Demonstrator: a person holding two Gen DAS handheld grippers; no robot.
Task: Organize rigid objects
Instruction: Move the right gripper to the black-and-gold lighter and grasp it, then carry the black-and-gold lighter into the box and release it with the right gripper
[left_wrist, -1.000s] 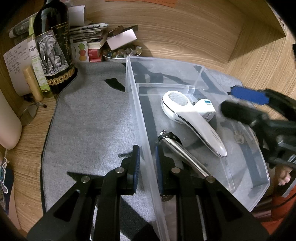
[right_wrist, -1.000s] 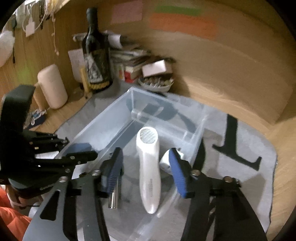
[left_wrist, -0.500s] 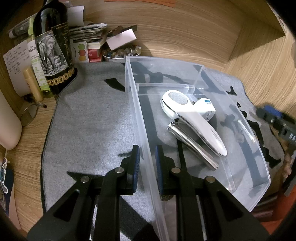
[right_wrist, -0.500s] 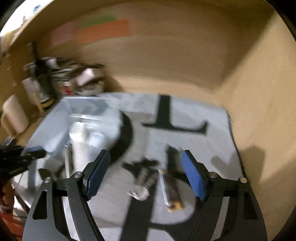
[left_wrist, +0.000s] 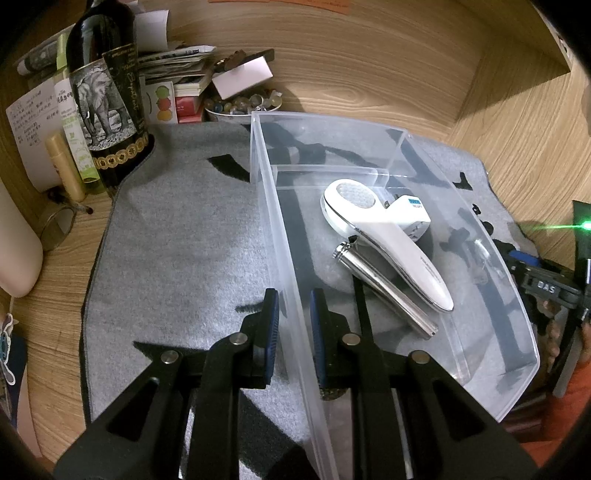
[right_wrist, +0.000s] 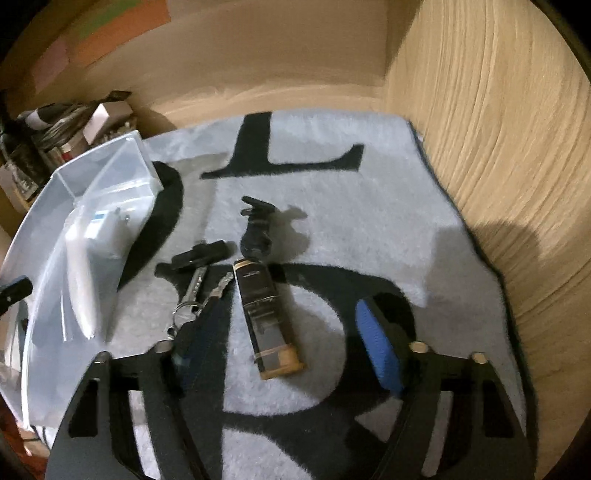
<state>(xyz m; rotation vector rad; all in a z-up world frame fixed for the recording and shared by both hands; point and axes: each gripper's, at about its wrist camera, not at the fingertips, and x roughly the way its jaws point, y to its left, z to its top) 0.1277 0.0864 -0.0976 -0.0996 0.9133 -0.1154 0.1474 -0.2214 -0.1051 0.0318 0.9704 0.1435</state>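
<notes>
A clear plastic bin (left_wrist: 509, 376) stands on a grey mat (left_wrist: 177, 236). It holds a white handheld device (left_wrist: 384, 232), a white adapter (left_wrist: 412, 214) and a silver metal cylinder (left_wrist: 384, 288). My left gripper (left_wrist: 293, 325) is shut on the bin's left wall (left_wrist: 284, 258). My right gripper (right_wrist: 284, 350) is open and empty above the mat (right_wrist: 369, 221), right of the bin (right_wrist: 66, 229). Between its fingers lies a black and gold box (right_wrist: 264, 317). Beyond lie a bunch of keys (right_wrist: 195, 291), a black clip (right_wrist: 201, 254) and a black curved object (right_wrist: 256, 229).
A dark bottle (left_wrist: 107, 99) with an elephant label, papers, books and a bowl of beads (left_wrist: 243, 105) crowd the back left corner. A cream cylinder (left_wrist: 14, 243) stands at far left. Wooden walls (right_wrist: 498, 184) close the back and right sides.
My right gripper has left the bin, swung right and come down over the loose objects on the mat. The silver cylinder now lies free in the bin. My left gripper has not moved.
</notes>
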